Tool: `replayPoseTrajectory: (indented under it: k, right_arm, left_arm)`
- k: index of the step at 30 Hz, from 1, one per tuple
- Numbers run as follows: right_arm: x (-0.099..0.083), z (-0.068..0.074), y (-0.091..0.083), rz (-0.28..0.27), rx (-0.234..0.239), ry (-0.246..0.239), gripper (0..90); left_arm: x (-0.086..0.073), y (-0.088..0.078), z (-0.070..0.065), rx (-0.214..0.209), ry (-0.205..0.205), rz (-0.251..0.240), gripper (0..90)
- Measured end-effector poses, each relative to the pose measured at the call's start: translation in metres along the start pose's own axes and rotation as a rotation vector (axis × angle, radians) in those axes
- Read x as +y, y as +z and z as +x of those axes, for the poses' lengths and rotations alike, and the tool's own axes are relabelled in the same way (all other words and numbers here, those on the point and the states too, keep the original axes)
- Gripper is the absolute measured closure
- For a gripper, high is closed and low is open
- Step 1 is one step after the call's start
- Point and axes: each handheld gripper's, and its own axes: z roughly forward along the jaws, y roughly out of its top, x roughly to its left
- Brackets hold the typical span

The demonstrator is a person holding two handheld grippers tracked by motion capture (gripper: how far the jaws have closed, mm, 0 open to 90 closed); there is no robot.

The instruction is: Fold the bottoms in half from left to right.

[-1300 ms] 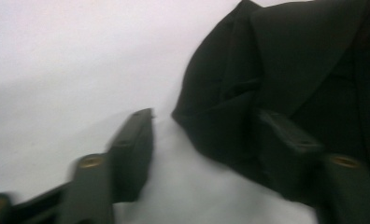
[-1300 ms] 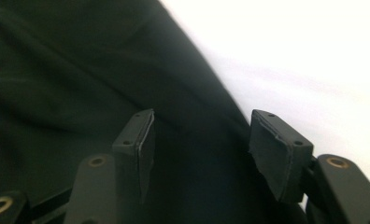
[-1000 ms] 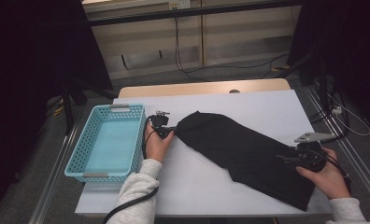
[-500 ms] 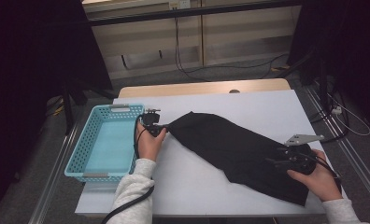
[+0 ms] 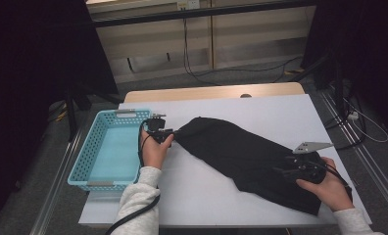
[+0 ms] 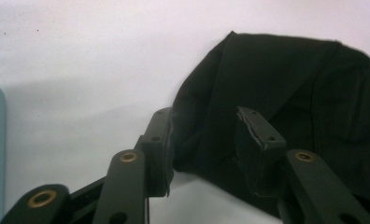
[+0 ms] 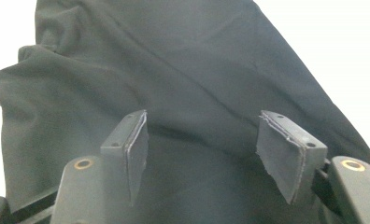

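One black cloth, one blue basket at nine o'clock; left gripper jaws just opening around its corner, right gripper jaws open.

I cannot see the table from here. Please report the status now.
Left tongs just opened, black cloth edge between them, unpinched. Right tongs open over cloth. Basket beside, nothing blocking.

My white table carries a black cloth lying slantwise across its middle; to the cloth's left, a light-blue basket sits at the table's edge.
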Motion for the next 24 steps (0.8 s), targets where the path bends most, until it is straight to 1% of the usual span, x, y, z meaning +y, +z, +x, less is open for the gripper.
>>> replayPoseTrajectory:
  k: [1, 2, 3, 4, 6, 7, 9, 11, 12, 13, 14, 16, 18, 19, 20, 21, 22, 23, 24]
  right_arm:
    - [0.0, 0.0, 0.0, 0.0, 0.002, 0.002, 34.6]
    - [0.001, 0.0, 0.0, 0.001, 0.004, -0.002, 34.6]
    - [0.001, 0.001, 0.0, -0.001, 0.006, -0.003, 34.5]
    - [0.002, 0.001, 0.0, -0.005, 0.006, -0.004, 34.6]
    - [0.003, 0.001, 0.0, -0.009, 0.008, -0.005, 34.4]
    - [0.003, 0.001, 0.001, -0.009, 0.011, -0.008, 34.3]
    - [0.004, 0.002, 0.002, -0.01, 0.017, -0.002, 34.3]
    - [0.005, 0.003, 0.003, -0.011, 0.022, -0.007, 34.2]
    - [0.006, 0.004, 0.004, -0.011, 0.024, -0.012, 34.2]
    - [0.007, 0.005, 0.005, -0.011, 0.028, -0.013, 34.0]
    - [0.008, 0.005, 0.006, -0.014, 0.032, -0.016, 33.8]
    - [0.01, 0.007, 0.009, -0.019, 0.041, -0.017, 33.3]
    - [0.013, 0.011, 0.011, -0.028, 0.045, -0.012, 33.3]
    - [0.015, 0.013, 0.013, -0.03, 0.052, -0.016, 33.3]
    - [0.016, 0.015, 0.015, -0.031, 0.061, -0.015, 33.3]
    - [0.018, 0.017, 0.017, -0.033, 0.069, -0.018, 33.2]
    - [0.019, 0.019, 0.019, -0.032, 0.075, -0.025, 33.2]
    - [0.02, 0.021, 0.021, -0.029, 0.082, -0.031, 33.2]
    - [0.021, 0.022, 0.023, -0.025, 0.084, -0.034, 33.1]
  left_arm:
    - [0.0, -0.003, -0.001, 0.01, 0.01, -0.011, 56.8]
    - [0.0, -0.006, -0.002, 0.008, 0.014, -0.015, 56.5]
    - [0.0, -0.008, -0.003, -0.006, 0.006, -0.013, 58.3]
    - [0.0, -0.011, -0.004, -0.012, 0.009, -0.015, 58.5]
    - [-0.002, -0.011, -0.007, -0.002, 0.036, 0.004, 59.5]
    - [-0.004, -0.009, -0.008, -0.005, 0.037, 0.017, 59.6]
    - [-0.007, -0.002, -0.007, 0.003, 0.052, 0.031, 58.8]
    - [-0.009, 0.004, -0.005, 0.022, 0.076, 0.022, 55.8]
    - [-0.01, 0.007, -0.004, 0.035, 0.093, 0.024, 55.2]
    - [-0.01, 0.01, -0.003, 0.044, 0.102, 0.025, 54.7]
    - [-0.011, 0.013, -0.002, 0.038, 0.094, 0.025, 54.8]
    - [-0.013, 0.018, 0.0, 0.034, 0.097, 0.027, 55.0]
    - [-0.013, 0.02, 0.002, 0.031, 0.089, 0.014, 55.8]
    - [-0.012, 0.02, 0.003, 0.027, 0.081, 0.017, 57.1]
    - [-0.011, 0.021, 0.004, 0.02, 0.069, 0.016, 60.1]
    - [-0.01, 0.021, 0.005, 0.021, 0.07, 0.02, 62.8]
    - [-0.008, 0.022, 0.005, 0.017, 0.061, 0.022, 65.2]
    - [-0.006, 0.023, 0.005, 0.012, 0.056, 0.024, 69.5]
    - [-0.004, 0.022, 0.005, 0.021, 0.062, 0.021, 72.1]
